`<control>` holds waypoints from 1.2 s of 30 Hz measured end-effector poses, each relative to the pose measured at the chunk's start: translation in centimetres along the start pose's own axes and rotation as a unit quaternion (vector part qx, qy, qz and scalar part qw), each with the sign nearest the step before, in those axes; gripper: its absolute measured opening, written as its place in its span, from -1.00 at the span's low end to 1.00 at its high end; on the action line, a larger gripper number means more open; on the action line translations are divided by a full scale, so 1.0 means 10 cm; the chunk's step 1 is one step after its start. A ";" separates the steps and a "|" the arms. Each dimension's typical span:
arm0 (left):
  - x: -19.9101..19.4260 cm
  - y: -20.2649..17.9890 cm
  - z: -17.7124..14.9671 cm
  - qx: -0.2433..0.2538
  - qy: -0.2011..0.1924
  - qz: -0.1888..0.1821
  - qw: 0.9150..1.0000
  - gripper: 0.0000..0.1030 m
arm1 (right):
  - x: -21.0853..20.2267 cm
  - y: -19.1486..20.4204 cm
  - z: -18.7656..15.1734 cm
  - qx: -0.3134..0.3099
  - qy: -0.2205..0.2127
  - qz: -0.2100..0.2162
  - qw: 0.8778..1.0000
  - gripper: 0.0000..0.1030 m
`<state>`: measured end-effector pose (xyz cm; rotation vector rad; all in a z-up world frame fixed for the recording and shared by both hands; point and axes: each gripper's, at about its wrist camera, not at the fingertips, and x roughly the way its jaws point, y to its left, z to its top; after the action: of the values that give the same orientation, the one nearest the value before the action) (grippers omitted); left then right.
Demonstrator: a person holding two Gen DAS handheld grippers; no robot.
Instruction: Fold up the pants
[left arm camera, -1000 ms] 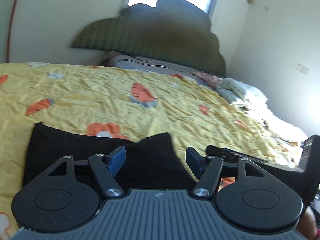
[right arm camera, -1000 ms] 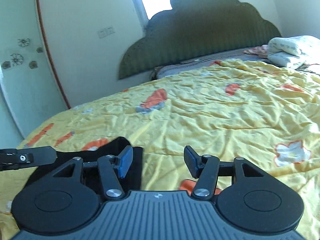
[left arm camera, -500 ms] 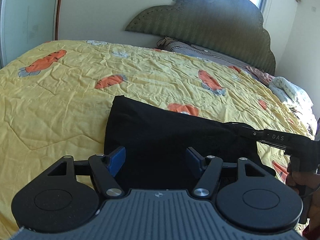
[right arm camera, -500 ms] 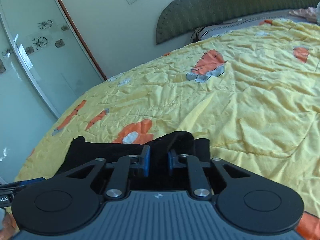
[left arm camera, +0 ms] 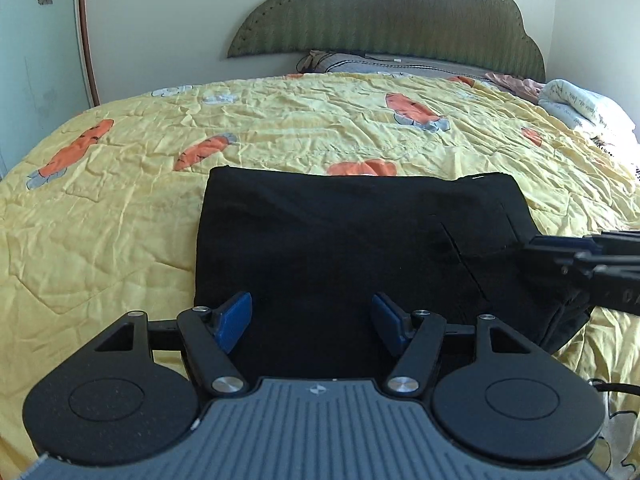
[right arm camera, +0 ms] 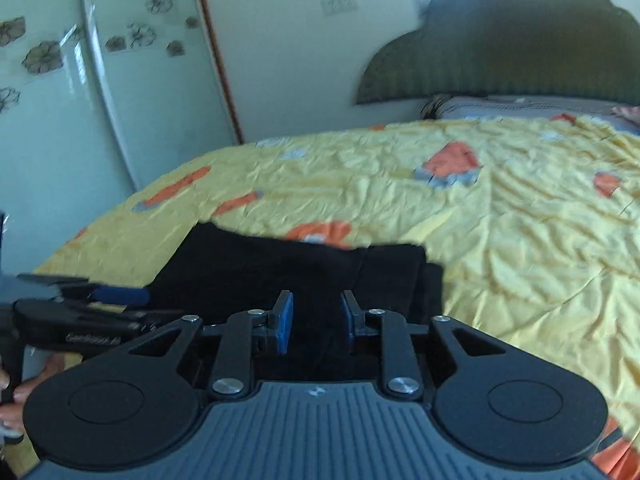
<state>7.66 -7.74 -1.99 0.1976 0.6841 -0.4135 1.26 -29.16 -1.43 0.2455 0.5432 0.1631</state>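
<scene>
The black pants (left arm camera: 352, 240) lie folded in a flat rectangle on the yellow quilt. My left gripper (left arm camera: 312, 318) is open and empty just above their near edge. My right gripper (right arm camera: 314, 320) hovers over the pants (right arm camera: 288, 272) near their right end, jaws partly apart with nothing between them. The right gripper also shows in the left wrist view (left arm camera: 576, 250), at the pants' right side. The left gripper shows in the right wrist view (right arm camera: 92, 304), at the left.
The yellow quilt (left arm camera: 280, 120) with orange carrot prints covers the bed. A green headboard (left arm camera: 392, 12) stands at the far end, with folded white bedding (left arm camera: 580, 104) at the far right. A glass wardrobe door (right arm camera: 100, 100) is at the left.
My right gripper was shut on a fold of the pants and has opened, leaving them flat. Both grippers have drawn back, and the pants now lie spread as a rectangle.
</scene>
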 end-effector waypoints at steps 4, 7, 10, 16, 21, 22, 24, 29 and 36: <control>-0.26 0.03 -0.03 0.008 -0.035 -0.015 0.999 0.35 | -0.03 -0.07 -0.18 0.003 0.009 -0.096 0.995 -0.50; -0.29 0.04 -0.10 0.022 -0.030 -0.022 0.999 0.36 | -0.23 -0.04 -0.17 0.014 -0.013 -0.051 0.999 -0.50; -0.21 0.04 -0.23 0.024 -0.005 -0.019 1.000 0.38 | -0.20 0.16 -0.24 -0.034 0.001 -0.032 0.999 -0.51; -0.48 0.22 -0.25 0.029 -0.020 -0.020 0.999 0.36 | -0.24 0.11 -0.27 -0.007 -0.003 -0.055 0.998 -0.49; -0.45 0.41 -0.36 0.005 0.007 -0.027 1.000 0.39 | -0.34 0.23 -0.21 -0.031 -0.021 -0.027 0.999 -0.49; -0.45 0.43 -0.39 0.002 0.011 -0.025 1.000 0.40 | -0.31 0.27 -0.22 -0.042 -0.014 -0.020 0.999 -0.47; -0.48 0.49 -0.41 -0.007 0.013 -0.036 0.999 0.39 | -0.16 0.32 -0.28 -0.064 0.023 -0.051 0.996 -0.48; -0.54 0.67 -0.33 -0.031 0.006 -0.054 0.998 0.37 | -0.26 0.16 -0.27 -0.020 0.002 -0.039 0.999 -0.45; -0.08 1.07 -0.11 -0.172 0.069 -0.151 0.971 0.38 | -0.17 -0.49 -0.16 0.091 0.006 -0.036 0.995 0.18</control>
<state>11.13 2.52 -1.91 -0.2112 0.9163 -0.5674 -0.62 -33.92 -3.30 0.4014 0.5779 0.0447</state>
